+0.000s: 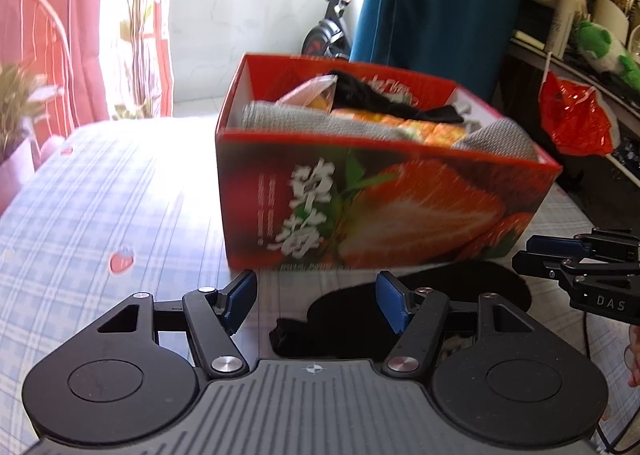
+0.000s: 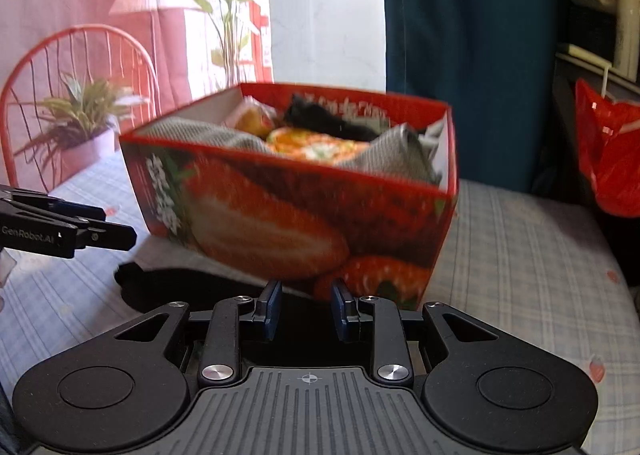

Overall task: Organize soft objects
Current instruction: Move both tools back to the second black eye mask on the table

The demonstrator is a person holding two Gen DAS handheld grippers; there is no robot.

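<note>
A red strawberry box (image 1: 380, 211) stands on the checked tabletop (image 1: 120, 207), filled with grey, orange and black cloths. A black cloth (image 1: 420, 295) lies before it. The left gripper (image 1: 316, 303) gapes wide and empty; the right gripper (image 2: 306, 309) is partly open, empty.

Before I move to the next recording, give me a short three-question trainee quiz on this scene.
1. True or false: the strawberry box holds nothing.
2. What lies on the checked cloth in front of the box? A) black fabric B) a plush frog C) a lamp
3. Which gripper has its jaws wider apart, the left gripper or the right gripper?

Key: 1. False; grey cloth, an orange patterned item and a dark piece sit inside. 2. A, the black fabric. 3. The left; neither holds anything.
</note>
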